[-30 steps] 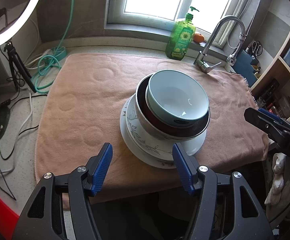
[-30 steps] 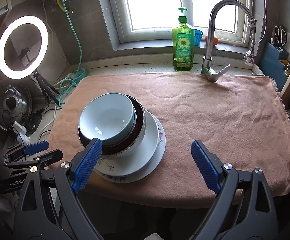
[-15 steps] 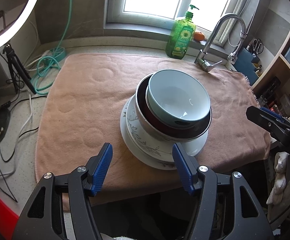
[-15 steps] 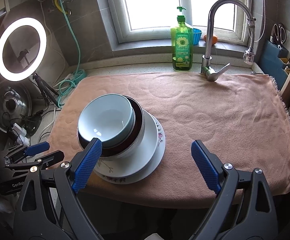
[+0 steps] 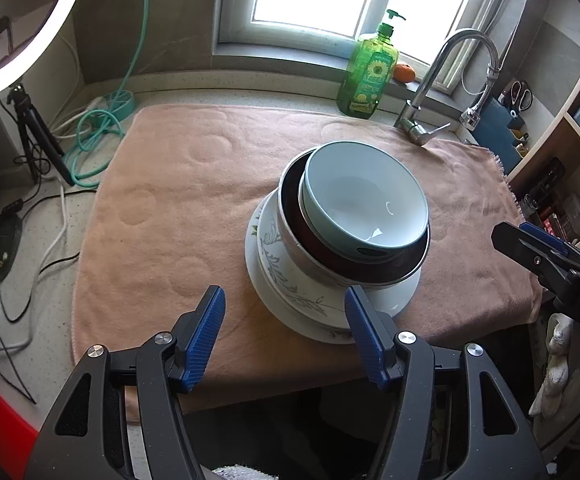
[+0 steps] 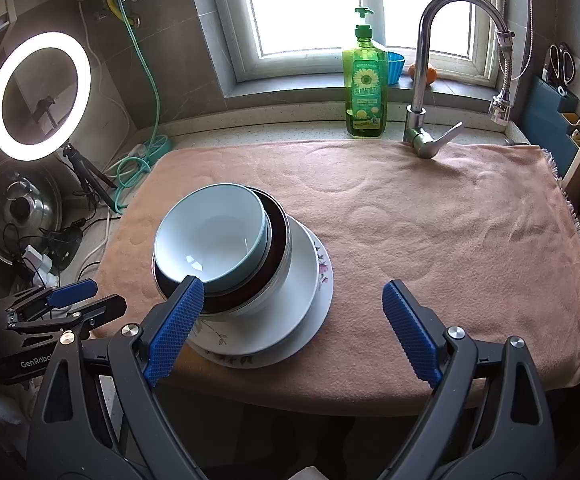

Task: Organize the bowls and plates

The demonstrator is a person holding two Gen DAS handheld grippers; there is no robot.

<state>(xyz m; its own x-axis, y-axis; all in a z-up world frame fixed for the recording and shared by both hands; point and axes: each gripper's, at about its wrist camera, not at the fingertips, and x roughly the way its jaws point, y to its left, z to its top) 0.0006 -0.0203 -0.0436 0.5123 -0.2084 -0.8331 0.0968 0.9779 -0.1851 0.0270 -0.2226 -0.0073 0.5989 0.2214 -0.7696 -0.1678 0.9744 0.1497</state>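
A nested stack sits at centre frame on a peach towel [image 6: 429, 240]: a pale blue bowl [image 5: 365, 200] inside a dark-lined steel bowl [image 5: 369, 268], on a floral plate [image 5: 290, 296]. Glazed ceramic likely handles as heavy, rigid, slick and breakable, so the blue bowl's exposed rim looks the safest hold. The left gripper [image 5: 284, 330] and right gripper [image 6: 290, 324] both stand open, empty, at lower frame. The towel cushions a counter below a window, with a soap bottle [image 6: 363, 84] and faucet [image 6: 429, 80] at upper right.

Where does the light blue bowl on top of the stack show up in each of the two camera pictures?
Left wrist view: the light blue bowl sits right of centre.
Right wrist view: the same bowl sits left of centre.
Shared landmark: the green soap bottle by the window.
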